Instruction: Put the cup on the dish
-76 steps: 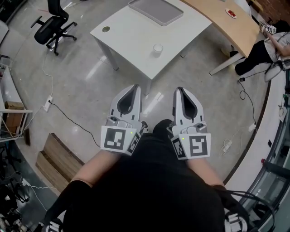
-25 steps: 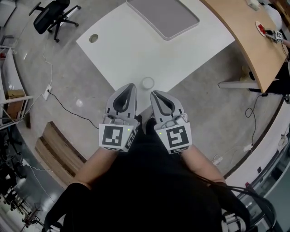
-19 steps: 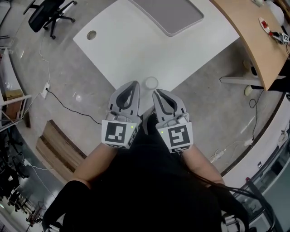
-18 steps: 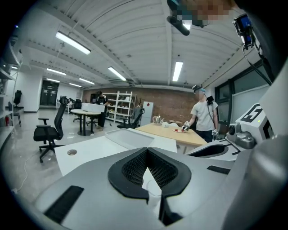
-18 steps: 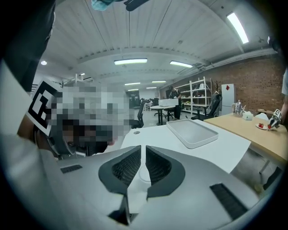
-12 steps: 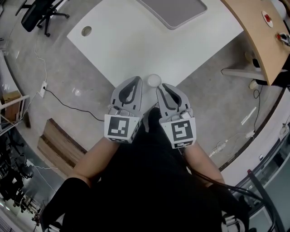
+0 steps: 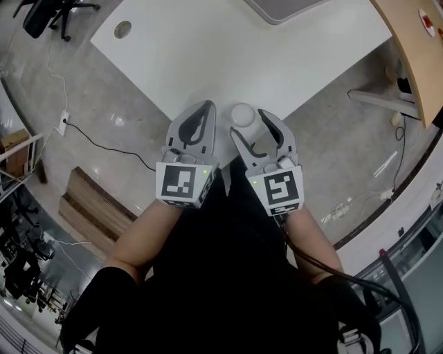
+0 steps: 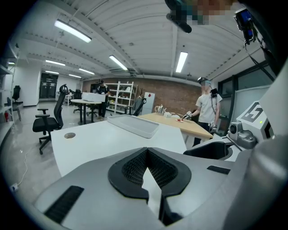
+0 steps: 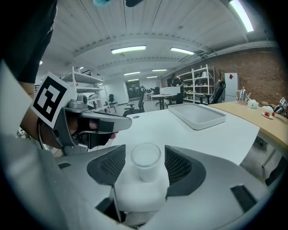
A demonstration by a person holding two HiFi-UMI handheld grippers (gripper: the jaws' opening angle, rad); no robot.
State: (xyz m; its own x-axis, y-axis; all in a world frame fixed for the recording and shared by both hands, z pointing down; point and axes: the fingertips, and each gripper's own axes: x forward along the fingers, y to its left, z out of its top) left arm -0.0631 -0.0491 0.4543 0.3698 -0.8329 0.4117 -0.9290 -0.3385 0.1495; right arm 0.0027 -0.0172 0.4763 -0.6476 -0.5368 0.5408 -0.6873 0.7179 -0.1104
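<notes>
A small white cup (image 7: 243, 113) stands upright at the near corner of the white table (image 7: 208, 48). My right gripper (image 7: 252, 127) has its jaws on either side of the cup (image 9: 145, 158). The jaws are opening and the pads (image 9: 179, 166) stand clear of the cup's sides. My left gripper (image 7: 201, 115) hovers just left of the cup with its jaws shut (image 8: 146, 176) and nothing between them. The dish, a grey rimmed tray (image 9: 196, 115), lies at the table's far side and is cut off at the top edge in the head view (image 7: 280, 7).
A round cable hole (image 7: 122, 29) marks the table's left part. A wooden desk (image 7: 415, 48) curves at the right. On the floor are a black office chair (image 7: 40, 15), a cable (image 7: 104, 145) and a wooden step (image 7: 86, 207). A person (image 8: 208, 108) stands beyond the desk.
I have come closer to the table, and both grippers have reached its near corner. The right gripper's jaws, shut before, now stand apart around the cup.
</notes>
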